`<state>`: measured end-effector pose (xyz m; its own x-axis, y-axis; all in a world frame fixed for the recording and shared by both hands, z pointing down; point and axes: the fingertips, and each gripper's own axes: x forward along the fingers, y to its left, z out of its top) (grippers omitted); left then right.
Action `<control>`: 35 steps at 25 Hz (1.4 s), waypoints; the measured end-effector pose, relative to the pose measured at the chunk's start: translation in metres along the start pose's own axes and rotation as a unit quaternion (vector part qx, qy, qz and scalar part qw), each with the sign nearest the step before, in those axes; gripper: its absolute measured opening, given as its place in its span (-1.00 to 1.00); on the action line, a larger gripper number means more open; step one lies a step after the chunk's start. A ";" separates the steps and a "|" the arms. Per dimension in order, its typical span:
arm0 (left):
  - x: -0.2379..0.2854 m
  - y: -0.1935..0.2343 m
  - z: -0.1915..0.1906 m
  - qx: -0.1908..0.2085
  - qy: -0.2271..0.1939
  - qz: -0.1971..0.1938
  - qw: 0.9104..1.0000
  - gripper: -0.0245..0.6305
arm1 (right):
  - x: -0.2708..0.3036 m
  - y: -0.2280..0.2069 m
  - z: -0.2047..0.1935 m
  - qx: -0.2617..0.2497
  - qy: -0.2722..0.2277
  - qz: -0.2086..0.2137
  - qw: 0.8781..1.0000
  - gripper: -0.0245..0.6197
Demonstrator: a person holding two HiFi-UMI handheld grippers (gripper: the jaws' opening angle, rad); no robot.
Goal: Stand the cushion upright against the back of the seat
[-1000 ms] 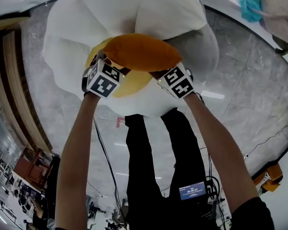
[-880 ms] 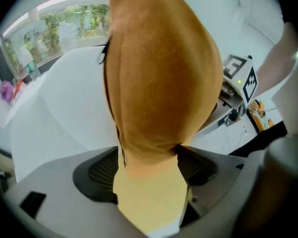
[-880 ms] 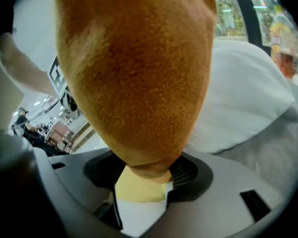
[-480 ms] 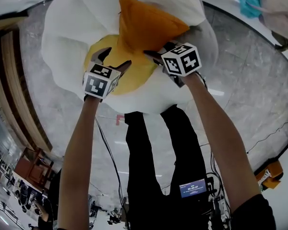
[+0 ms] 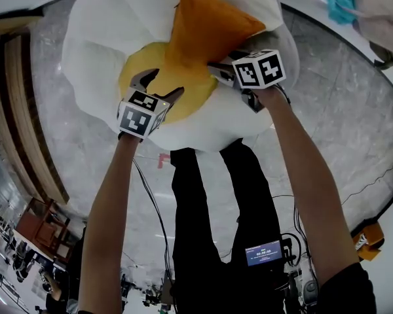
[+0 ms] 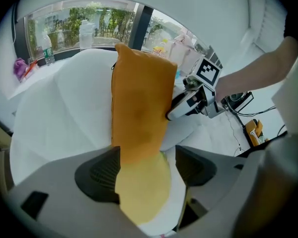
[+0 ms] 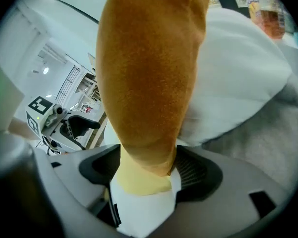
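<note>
Head view: orange cushion point(image 5: 206, 31), likely light and squashy, upright on white seat point(image 5: 98, 51) — left gripper point(image 5: 158, 84) fingers just narrowing, right gripper point(image 5: 223, 72) fingers just widened, both loose around its lower edge, a fair hold.

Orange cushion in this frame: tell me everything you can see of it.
The orange cushion is a plump, soft pillow in plain, velvety-looking fabric with pointed corners. It stands upright on one edge on the yellow seat pad, its back against the white backrest. Both grippers straddle its lower end. The left gripper is open, with a gap beside one pad. The right gripper has just been opening its jaws, and the cushion's corner fills the space between them.
</note>
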<state>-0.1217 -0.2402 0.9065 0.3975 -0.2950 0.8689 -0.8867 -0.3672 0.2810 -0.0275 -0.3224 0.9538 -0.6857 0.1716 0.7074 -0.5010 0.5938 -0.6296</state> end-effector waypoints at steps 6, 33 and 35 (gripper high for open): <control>-0.020 -0.013 -0.005 -0.006 -0.011 0.000 1.000 0.16 | -0.021 0.015 -0.016 -0.007 0.015 -0.006 1.000 0.17; -0.282 -0.122 0.002 -0.095 -0.160 -0.028 0.982 -0.70 | -0.207 0.281 -0.024 -0.111 -0.020 -0.013 0.994 0.16; -0.303 -0.134 0.001 -0.102 -0.175 -0.039 0.979 -0.73 | -0.219 0.306 -0.022 -0.123 -0.027 -0.014 0.992 0.16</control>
<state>-0.1232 -0.1027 0.6052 0.4913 -0.5694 0.6591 -0.8646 -0.2270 0.4483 -0.0186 -0.1609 0.6135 -0.7047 0.1142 0.7003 -0.3808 0.7720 -0.5090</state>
